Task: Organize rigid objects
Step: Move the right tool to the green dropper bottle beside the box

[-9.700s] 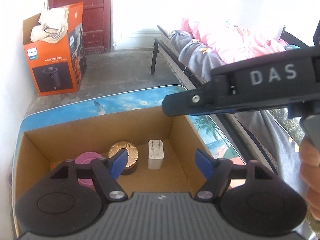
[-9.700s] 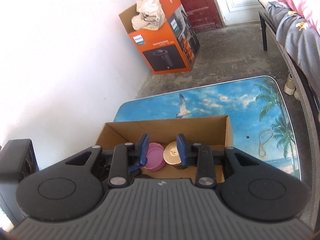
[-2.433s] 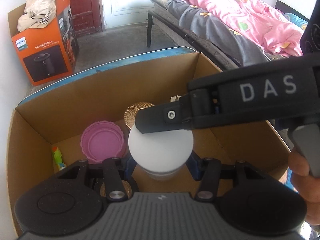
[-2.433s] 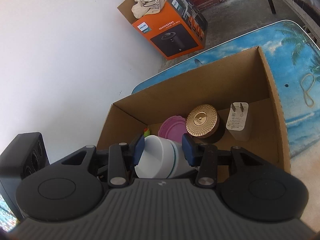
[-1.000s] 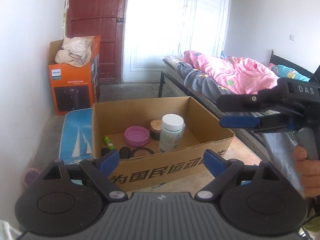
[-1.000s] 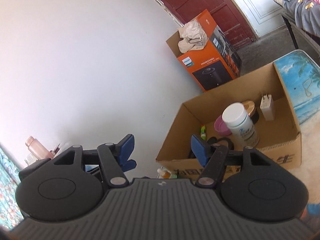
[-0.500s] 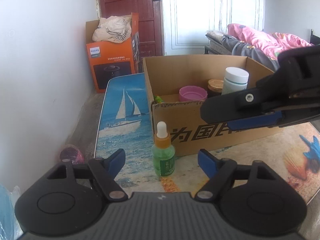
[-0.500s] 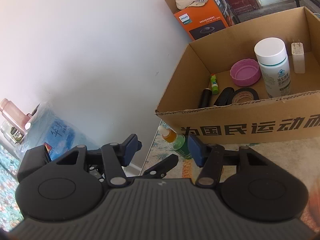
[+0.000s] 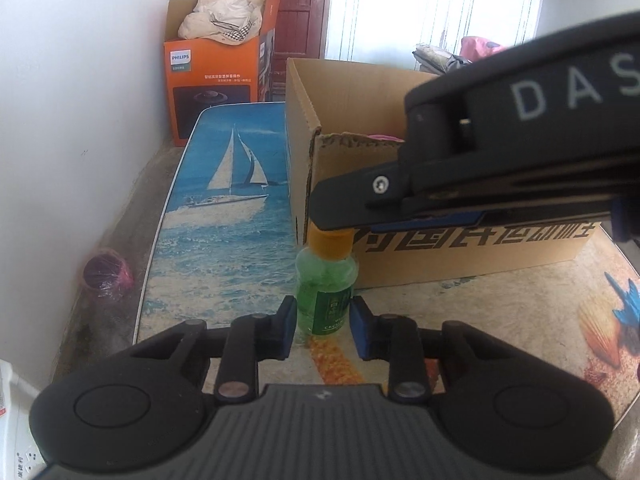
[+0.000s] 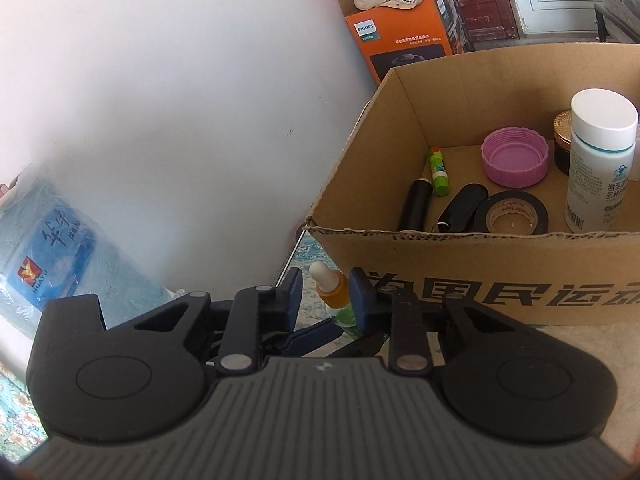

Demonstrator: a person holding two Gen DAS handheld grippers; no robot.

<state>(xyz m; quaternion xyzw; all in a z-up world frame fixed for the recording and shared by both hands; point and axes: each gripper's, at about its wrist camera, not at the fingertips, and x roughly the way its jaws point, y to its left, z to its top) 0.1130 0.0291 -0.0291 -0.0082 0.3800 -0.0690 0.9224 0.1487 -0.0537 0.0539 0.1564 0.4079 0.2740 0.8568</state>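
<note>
One item appears left outside: a small green dropper bottle (image 9: 326, 294) with an orange collar and white tip, standing upright on the mat just beside the near left corner of the cardboard box (image 10: 460, 276). Most of the sorting looks done. Inside the box sit a white-capped pill bottle (image 10: 600, 164), a pink lid (image 10: 514, 156), a roll of black tape (image 10: 512, 213), a green glue stick (image 10: 439, 172), a black tube (image 10: 416, 204), a second black object too dark to name, and a gold-lidded jar (image 10: 562, 128) at the far right.

The left gripper (image 9: 323, 326) has the bottle's body between its blue pads, jaws closing; the pads look right against the sides, though firm contact cannot be confirmed. The right gripper (image 10: 325, 294) brackets the orange collar from above, jaws also closing, with a sliver of gap on the left side.

The surface is a low printed mat (image 9: 224, 208), with a sailing boat on blue sea at the left and shells at the near right. A white wall runs along the left. Far behind stand an orange appliance carton (image 9: 216, 80) stuffed with cloth, a dark red door (image 9: 264, 4) and a bright white door. A blue plastic pack (image 10: 60, 252) lies at the near left.
</note>
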